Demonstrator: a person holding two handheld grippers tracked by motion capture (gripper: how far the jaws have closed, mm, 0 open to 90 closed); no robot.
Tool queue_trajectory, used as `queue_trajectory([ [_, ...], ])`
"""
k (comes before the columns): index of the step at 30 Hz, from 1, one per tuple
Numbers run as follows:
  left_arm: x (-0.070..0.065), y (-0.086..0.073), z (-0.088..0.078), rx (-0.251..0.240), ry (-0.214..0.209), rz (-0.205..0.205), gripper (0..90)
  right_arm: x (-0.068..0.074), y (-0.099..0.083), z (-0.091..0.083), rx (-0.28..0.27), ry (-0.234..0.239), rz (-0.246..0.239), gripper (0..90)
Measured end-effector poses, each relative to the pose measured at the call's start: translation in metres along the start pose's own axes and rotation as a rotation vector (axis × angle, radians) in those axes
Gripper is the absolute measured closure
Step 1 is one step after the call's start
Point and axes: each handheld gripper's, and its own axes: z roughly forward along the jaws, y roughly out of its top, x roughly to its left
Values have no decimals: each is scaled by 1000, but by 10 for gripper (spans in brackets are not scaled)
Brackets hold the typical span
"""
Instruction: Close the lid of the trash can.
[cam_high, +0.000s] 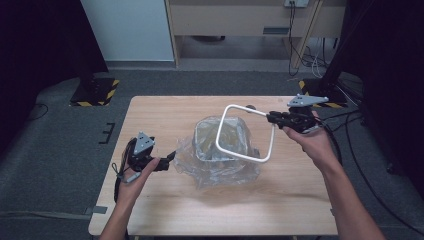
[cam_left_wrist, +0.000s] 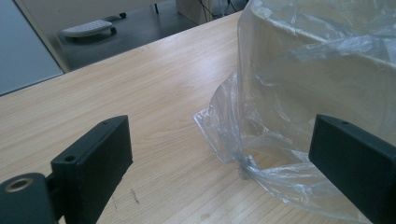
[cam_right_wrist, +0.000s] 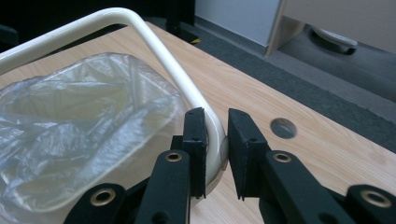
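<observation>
A small bin (cam_high: 223, 137) lined with a clear plastic bag (cam_high: 215, 172) stands mid-table. The bag's loose edges spill onto the wood around it. My right gripper (cam_high: 270, 118) is shut on a corner of a white square ring (cam_high: 272, 141) and holds it tilted above the bin's right side. In the right gripper view its jaws (cam_right_wrist: 216, 127) clamp the ring (cam_right_wrist: 154, 51), with the bag (cam_right_wrist: 84, 116) just beyond. My left gripper (cam_high: 172, 154) rests low at the bin's left. Its jaws (cam_left_wrist: 224, 140) stand wide open with the bag's crumpled edge (cam_left_wrist: 261, 140) lying between them, untouched.
The wooden table (cam_high: 165, 115) has a round cable hole (cam_right_wrist: 283, 128) near its far right edge. Beyond it are grey floor, two stand bases with hazard tape (cam_high: 94, 91), and a wooden cabinet (cam_high: 240, 20) with cables.
</observation>
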Motion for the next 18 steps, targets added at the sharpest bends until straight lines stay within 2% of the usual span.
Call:
queue_trajectory([
  [7,-1,1,0,-16,-3,-5,54,10,12,27,29,62,-32,778],
  [18,-3,6,0,-29,-8,-8,51,16,21,54,51,113,-70,778],
])
